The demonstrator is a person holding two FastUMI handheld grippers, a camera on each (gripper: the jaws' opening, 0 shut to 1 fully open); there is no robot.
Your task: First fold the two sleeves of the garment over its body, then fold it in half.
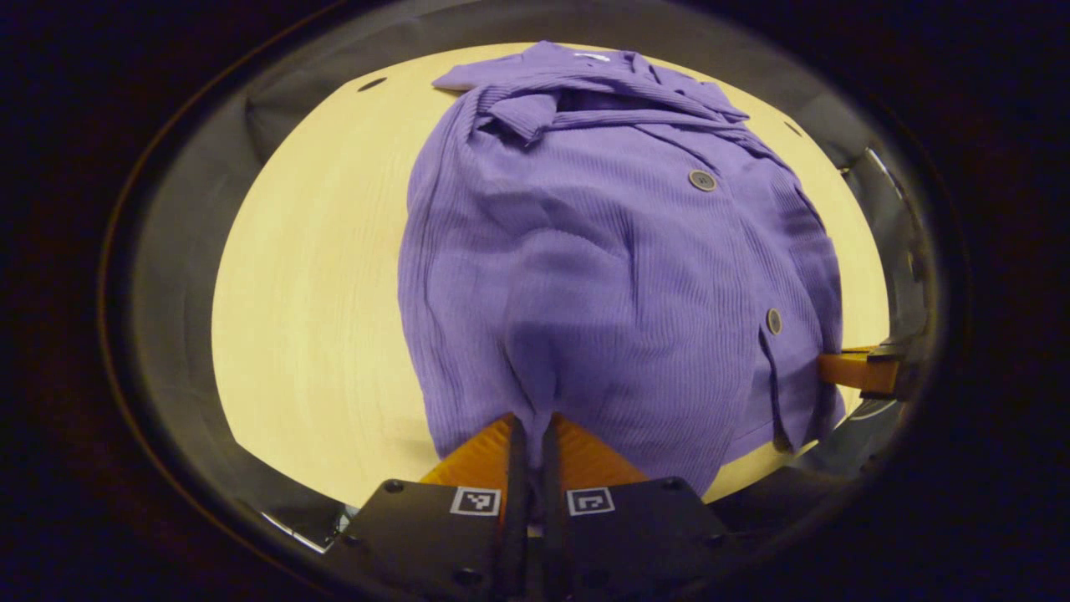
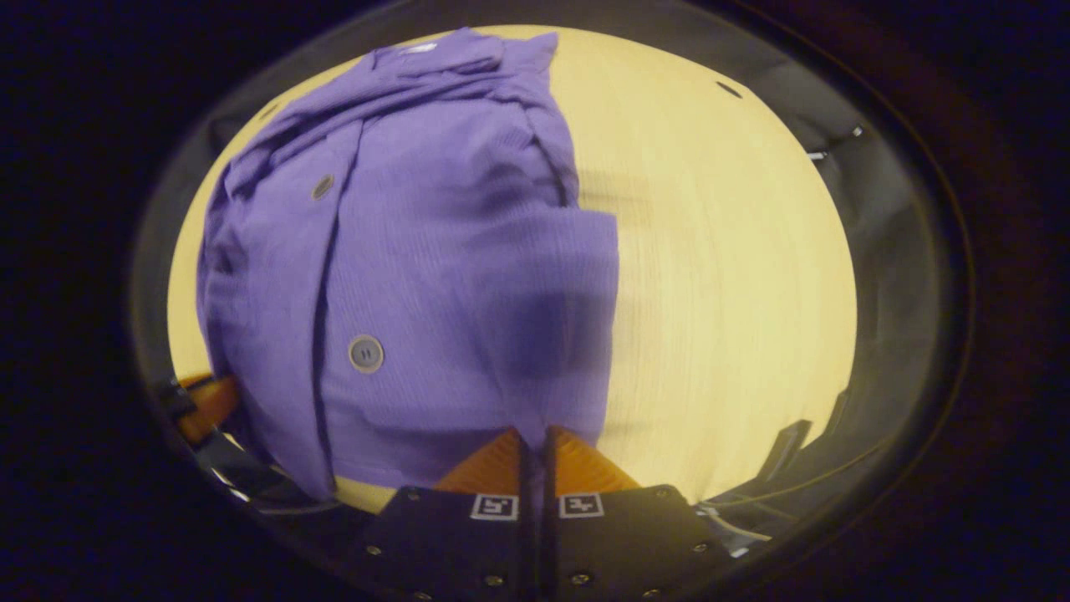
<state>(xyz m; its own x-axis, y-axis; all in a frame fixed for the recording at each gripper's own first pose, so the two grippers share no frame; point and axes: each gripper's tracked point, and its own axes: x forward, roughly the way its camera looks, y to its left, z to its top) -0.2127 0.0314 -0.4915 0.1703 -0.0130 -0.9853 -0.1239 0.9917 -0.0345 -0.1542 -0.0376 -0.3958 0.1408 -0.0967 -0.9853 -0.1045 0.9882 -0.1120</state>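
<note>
Hem of the purple shirt (image 1: pixel 619 276) is pinched at bottom centre by both grippers, left (image 1: pixel 532 431) and right (image 2: pixel 535 441), jaws closed, above the table (image 1: pixel 309 318).

Left gripper (image 1: pixel 532 428): we see two orange fingers with a ribbed surface, fixed on a black body.
Left gripper markings: one small black-and-white square marker on each half of the body, and dark round screws near the corners and lower edge.
Right gripper (image 2: pixel 535 439): we see the same build, orange ribbed fingers on a black body.
Right gripper markings: two square markers side by side, with several pale screws along the body's lower part.
</note>
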